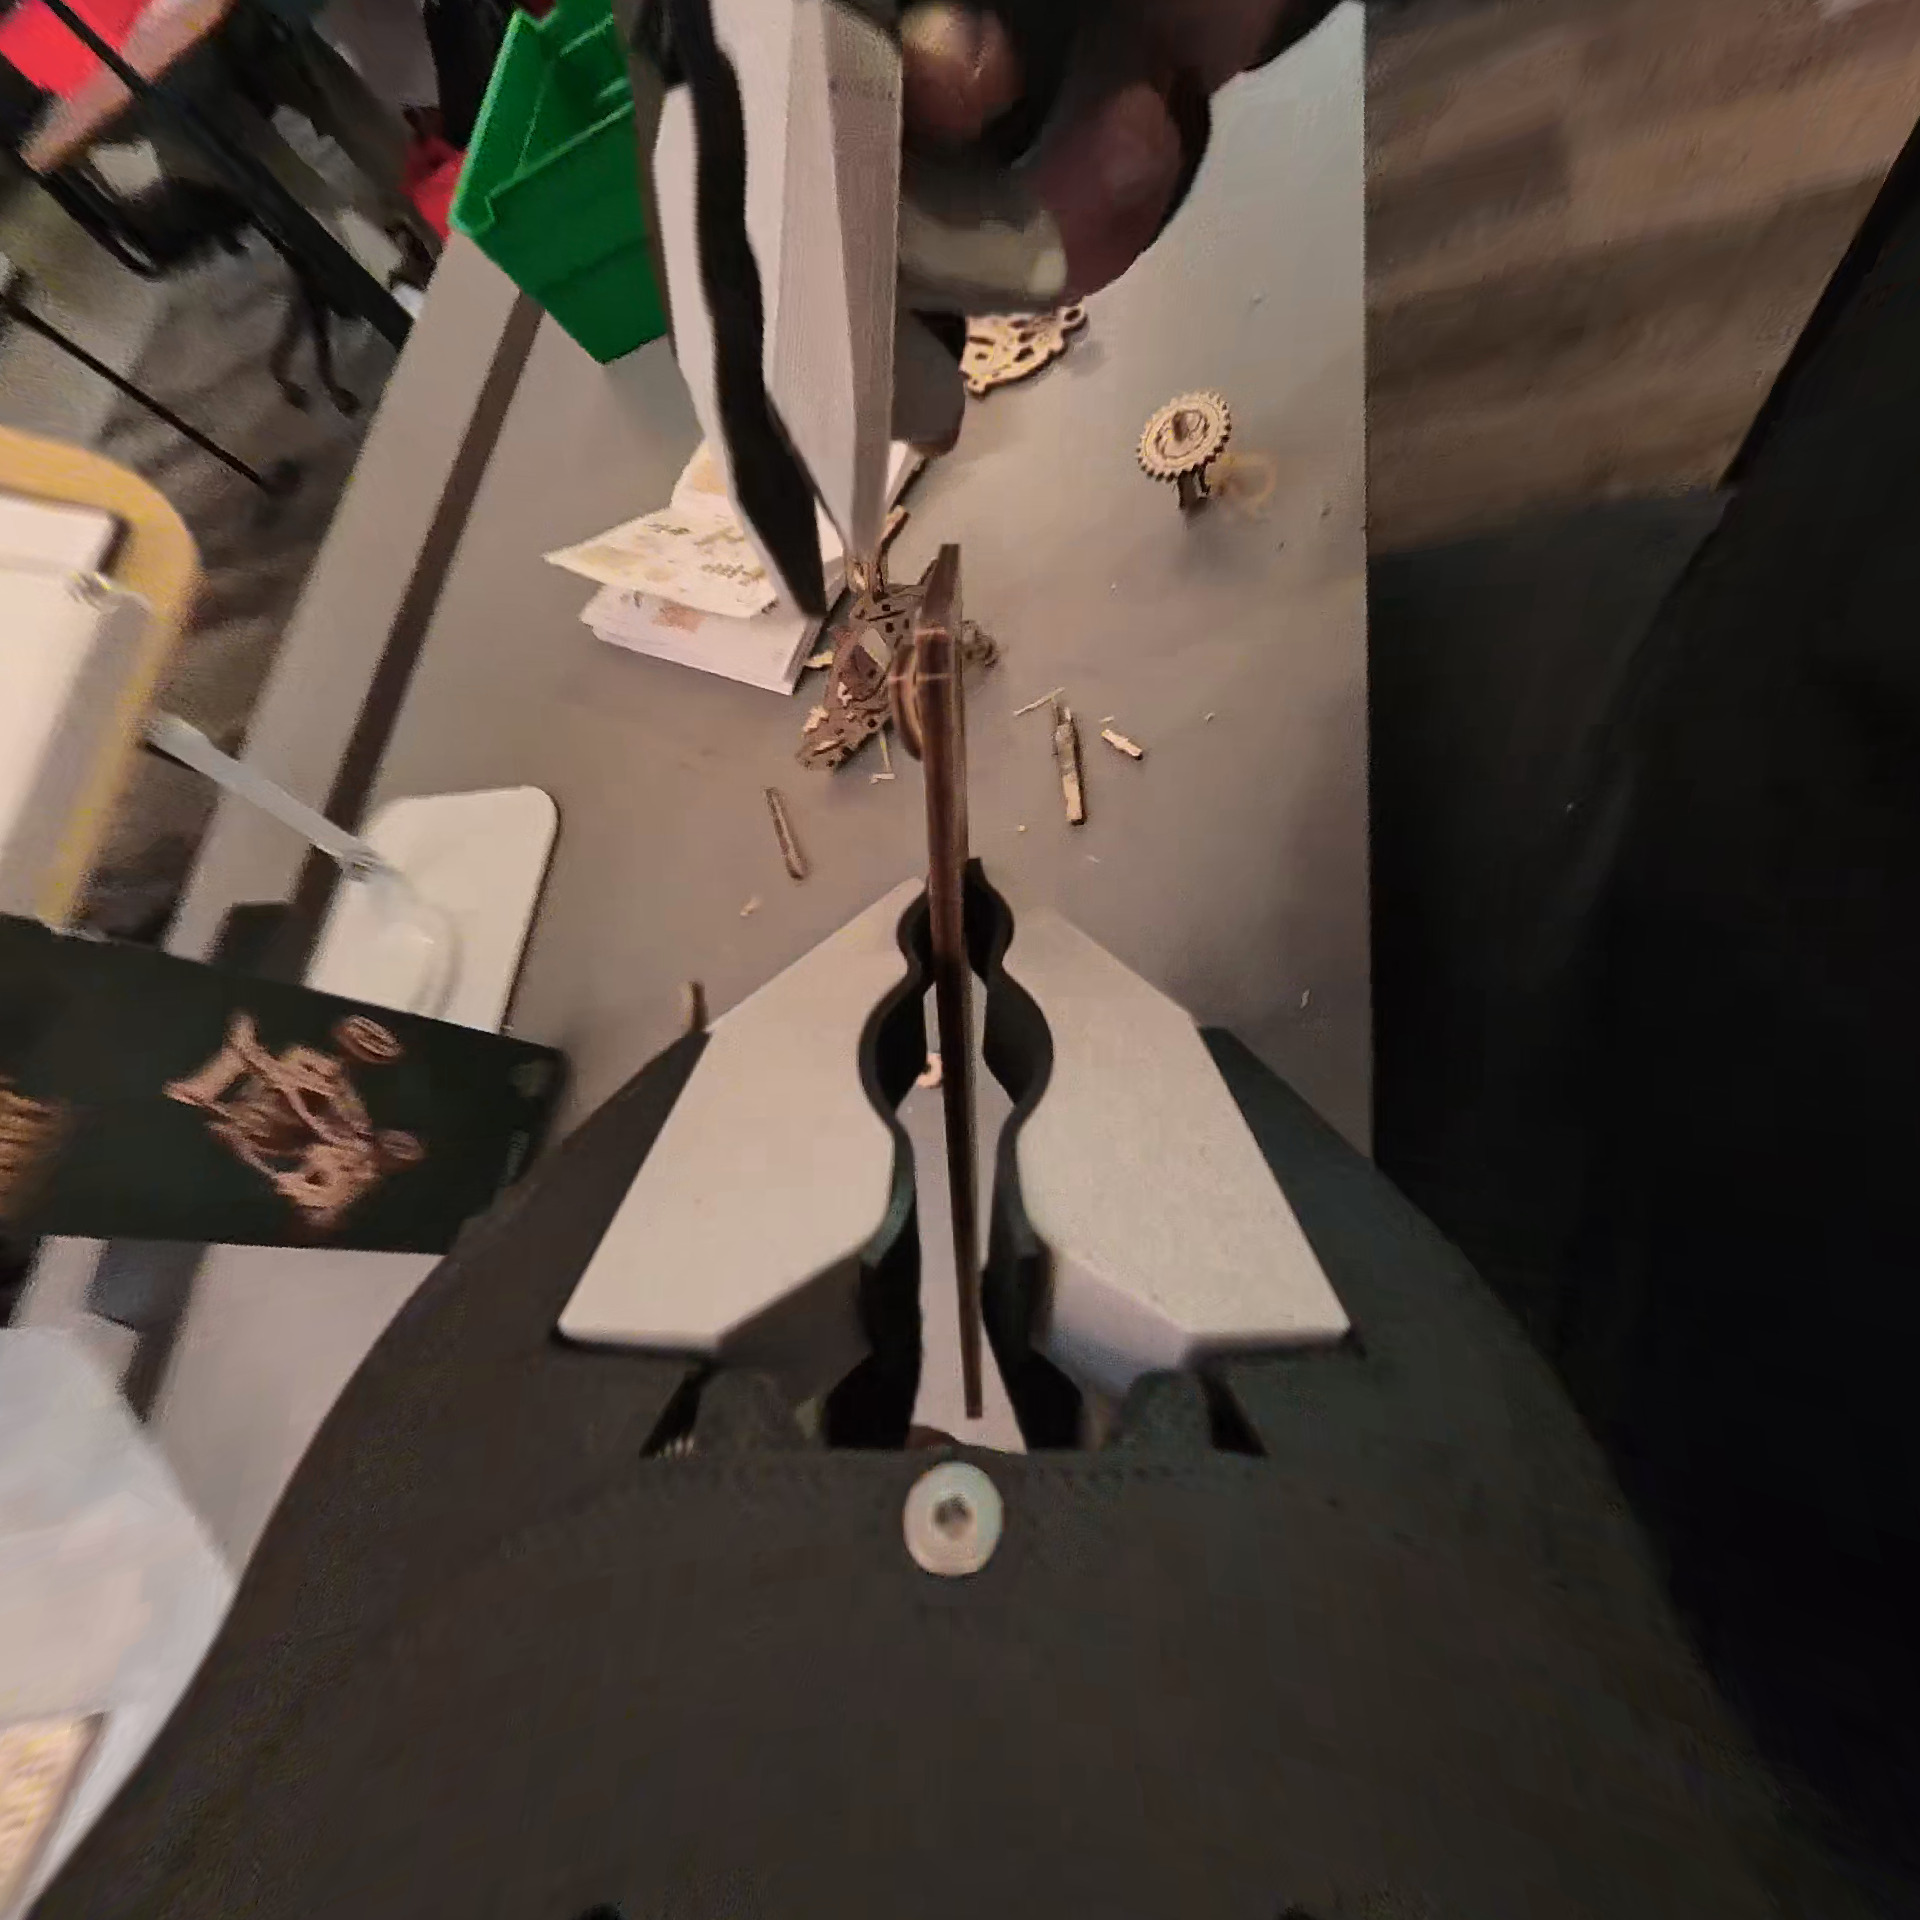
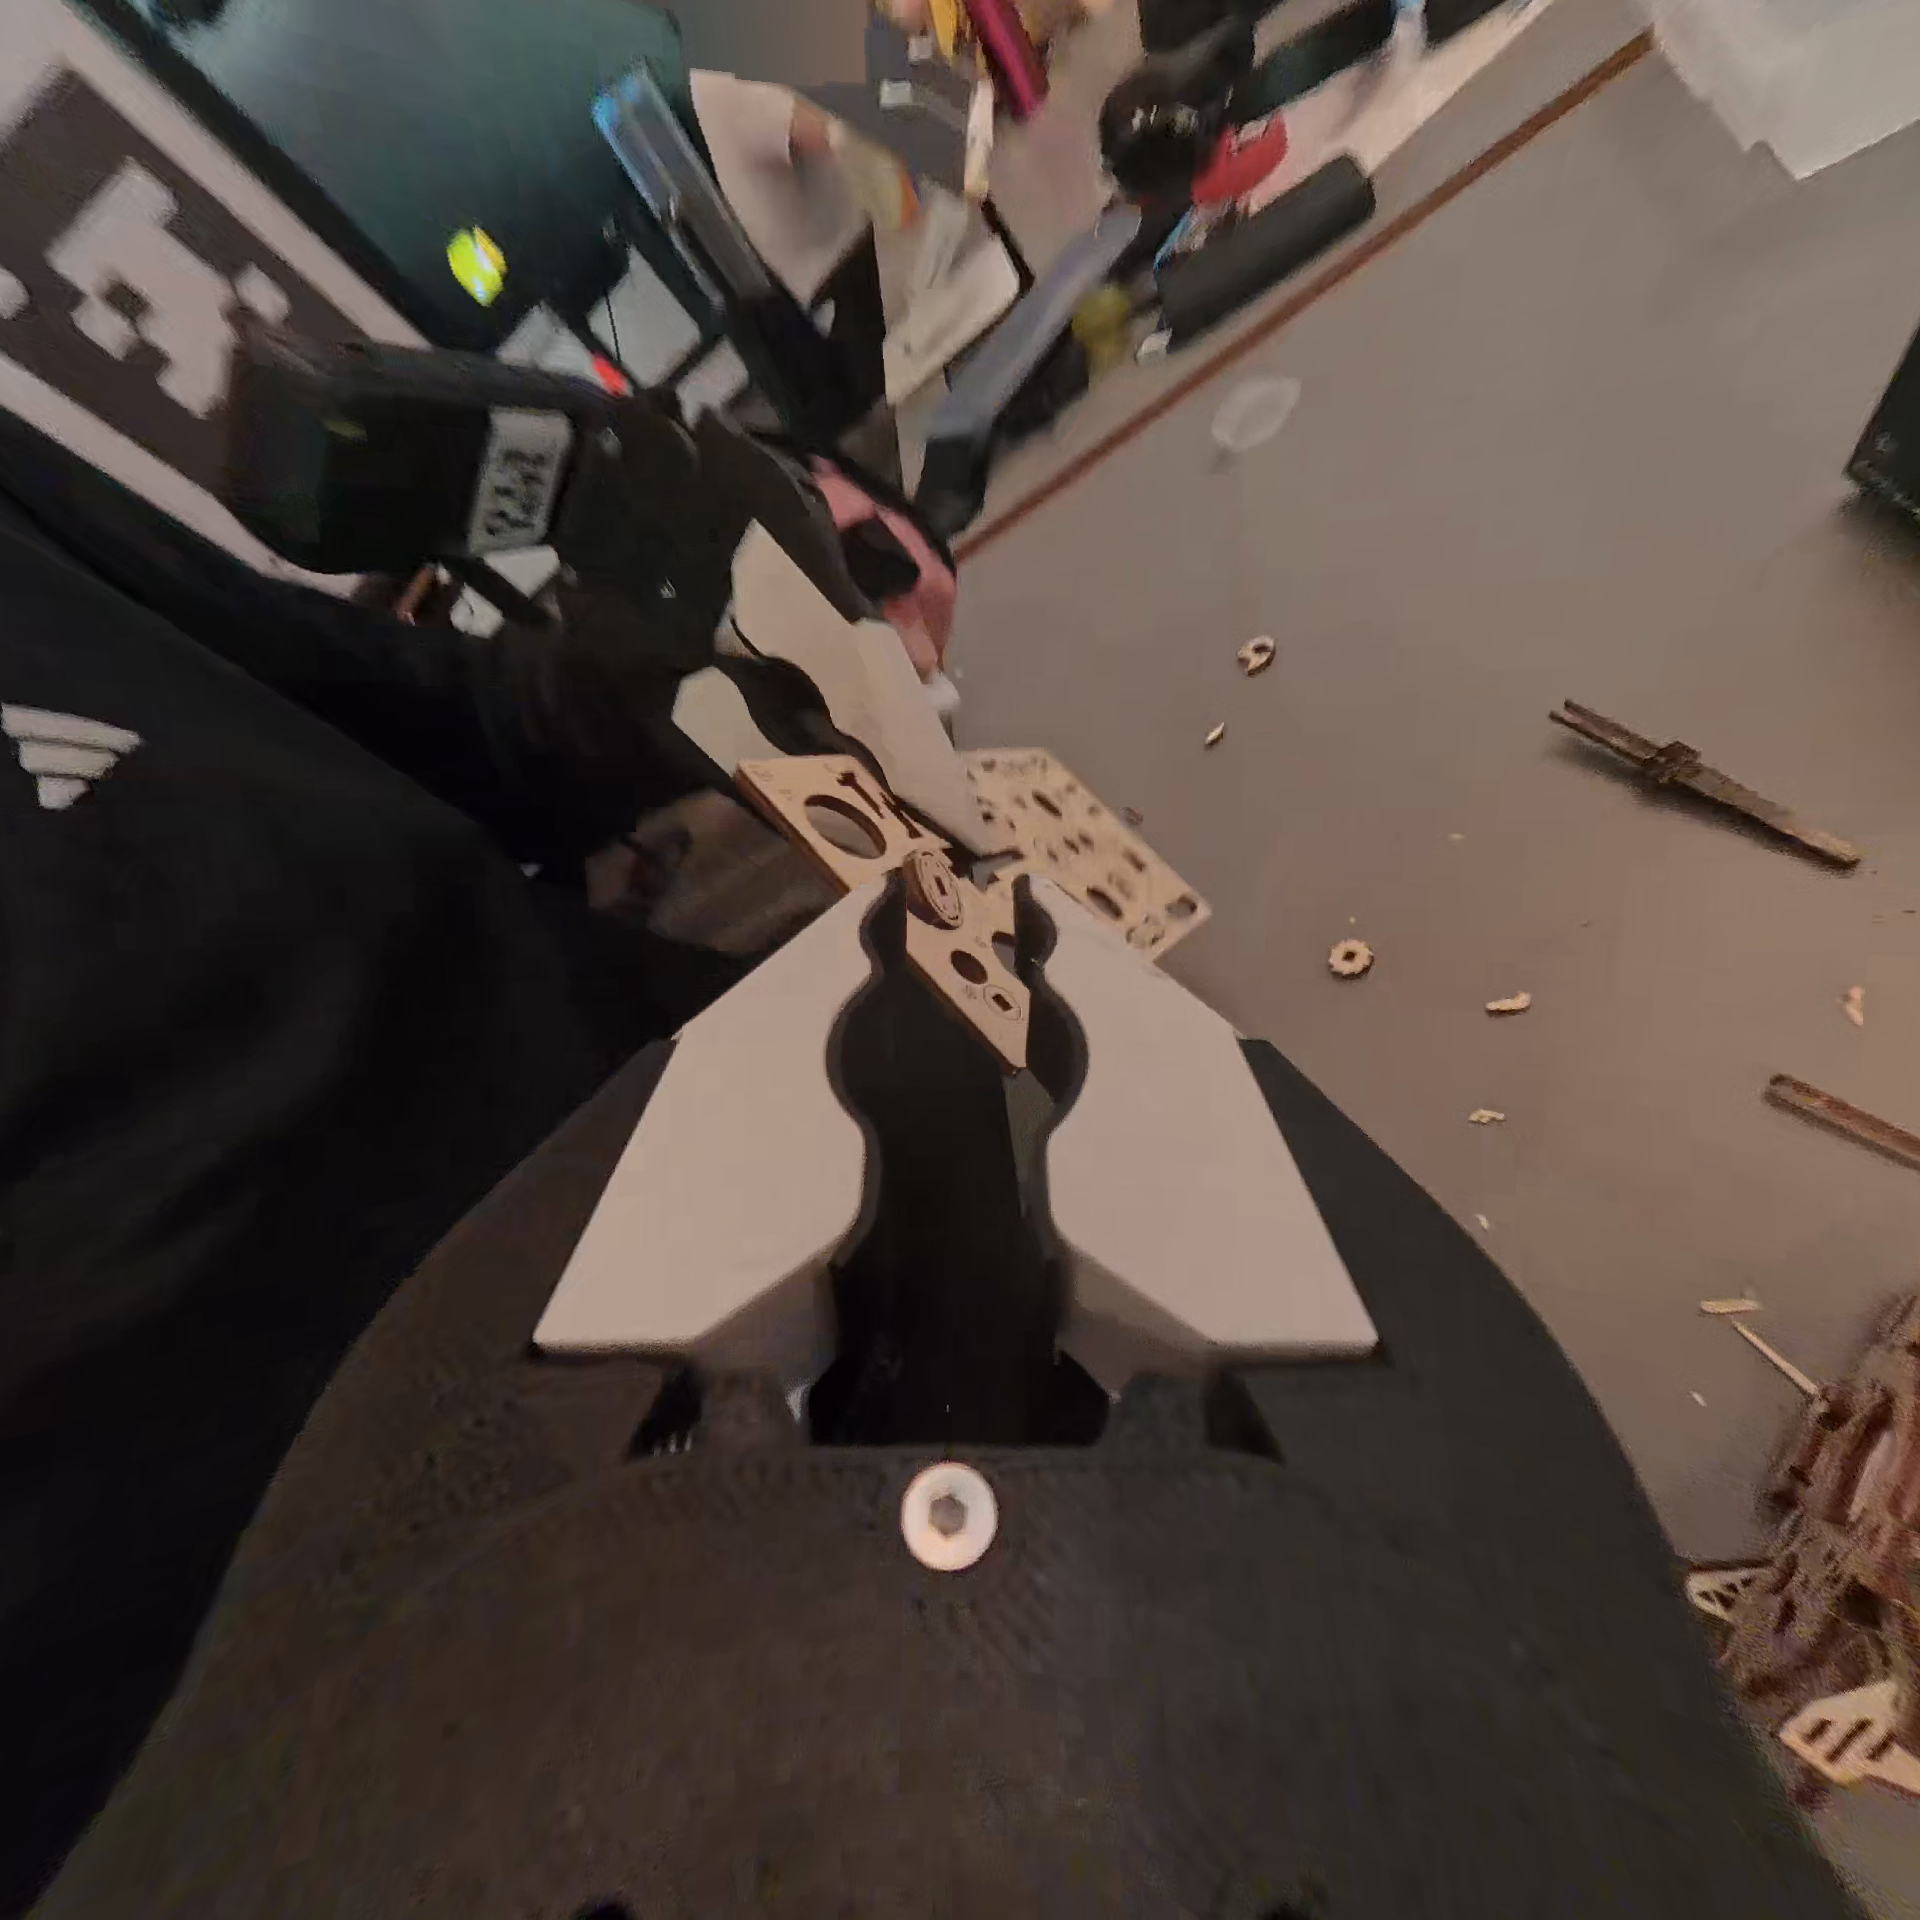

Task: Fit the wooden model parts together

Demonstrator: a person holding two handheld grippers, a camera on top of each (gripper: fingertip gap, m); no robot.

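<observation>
My left gripper (image 1: pixel 951 904) is shut on a thin wooden sheet (image 1: pixel 948 779), held edge-on above the grey table (image 1: pixel 1195 935). A round wooden part (image 1: pixel 912 691) sits on the sheet's left face. My right gripper (image 1: pixel 836 592) comes down from above, with its tips beside the sheet's far end. In the right wrist view, my right gripper (image 2: pixel 954 899) has its jaws a narrow gap apart, astride the sheet's corner (image 2: pixel 966 966). The round part (image 2: pixel 930 883) lies at its tips. The left gripper (image 2: pixel 940 821) holds the sheet from behind.
A partly built wooden model (image 1: pixel 842 707), a booklet (image 1: pixel 686 603), a gear (image 1: pixel 1184 436) and a green bin (image 1: pixel 561 187) are on the table. A black box (image 1: pixel 260 1112) lies near left. A second cut-out sheet (image 2: pixel 1091 852), wooden sticks (image 2: pixel 1704 790) and scraps lie around. Tip to tip, the grippers are about 6 cm apart.
</observation>
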